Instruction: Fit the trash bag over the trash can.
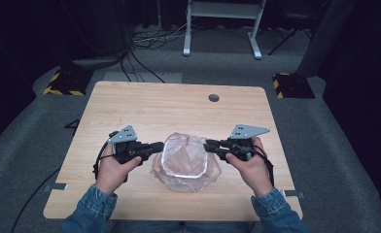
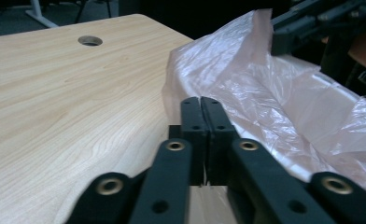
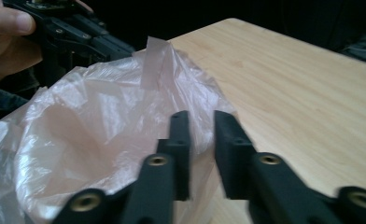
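The thin pink bag (image 1: 186, 162) sits mid-table, near edge: light, floppy, slippery, best pinched at the rim. Left gripper (image 1: 157, 145) is closed on its left rim; right gripper (image 1: 209, 145), jaws narrowly parted, at the right rim.

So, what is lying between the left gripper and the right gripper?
The plastic bag, its mouth open, sits between left gripper and right gripper; the high view shows it.
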`<state>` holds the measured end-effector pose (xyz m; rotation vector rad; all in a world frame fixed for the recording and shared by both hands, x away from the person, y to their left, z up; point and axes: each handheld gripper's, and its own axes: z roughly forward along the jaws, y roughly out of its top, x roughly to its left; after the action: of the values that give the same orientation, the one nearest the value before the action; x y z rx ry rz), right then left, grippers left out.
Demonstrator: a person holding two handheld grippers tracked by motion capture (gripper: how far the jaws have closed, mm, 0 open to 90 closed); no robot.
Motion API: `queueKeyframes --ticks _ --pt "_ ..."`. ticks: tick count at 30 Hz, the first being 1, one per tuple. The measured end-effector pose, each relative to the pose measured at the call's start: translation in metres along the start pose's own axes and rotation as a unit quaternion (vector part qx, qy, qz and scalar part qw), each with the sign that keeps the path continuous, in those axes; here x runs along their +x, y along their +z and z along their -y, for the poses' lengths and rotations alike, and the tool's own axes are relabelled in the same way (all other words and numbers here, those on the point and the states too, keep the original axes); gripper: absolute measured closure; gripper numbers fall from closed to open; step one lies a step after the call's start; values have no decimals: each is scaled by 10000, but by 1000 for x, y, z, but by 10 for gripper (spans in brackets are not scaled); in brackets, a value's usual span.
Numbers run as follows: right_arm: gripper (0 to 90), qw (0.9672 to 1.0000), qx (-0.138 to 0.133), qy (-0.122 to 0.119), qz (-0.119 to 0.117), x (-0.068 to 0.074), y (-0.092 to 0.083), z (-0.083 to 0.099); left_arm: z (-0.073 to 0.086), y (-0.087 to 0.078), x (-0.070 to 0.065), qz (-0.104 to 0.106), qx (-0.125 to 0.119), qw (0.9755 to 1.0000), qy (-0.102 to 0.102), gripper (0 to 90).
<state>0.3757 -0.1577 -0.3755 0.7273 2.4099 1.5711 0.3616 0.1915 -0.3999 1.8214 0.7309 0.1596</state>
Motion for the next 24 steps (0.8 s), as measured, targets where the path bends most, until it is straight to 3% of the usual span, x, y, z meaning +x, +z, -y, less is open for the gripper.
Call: queueKeyframes --ticks 3,6,11,12,15,19,22,24 --pt "893 9999 -20 -97 142 0 -3 -4 -3 2 -2 -249 74 9994 214 900" --pt "900 9996 -59 -130 246 -2 -3 -5 -5 5 -2 -414 72 9985 337 900" --pt "900 9971 260 -339 624 -4 13 -2 -1 20 -2 -605 275 9971 379 900" --pt "900 9968 296 -353 653 -4 15 -1 1 22 -2 -548 315 9974 341 900" --pt "900 9972 347 -270 612 -7 20 3 3 26 -3 -588 487 9960 458 900" --pt "900 9949 790 -251 573 -10 29 14 9 34 -4 -740 946 9904 683 900" --pt "900 9945 925 -185 460 -11 35 27 18 34 -1 -668 985 9912 575 900" --pt "900 9948 918 -118 415 -12 35 33 22 32 0 -624 882 9933 401 900"
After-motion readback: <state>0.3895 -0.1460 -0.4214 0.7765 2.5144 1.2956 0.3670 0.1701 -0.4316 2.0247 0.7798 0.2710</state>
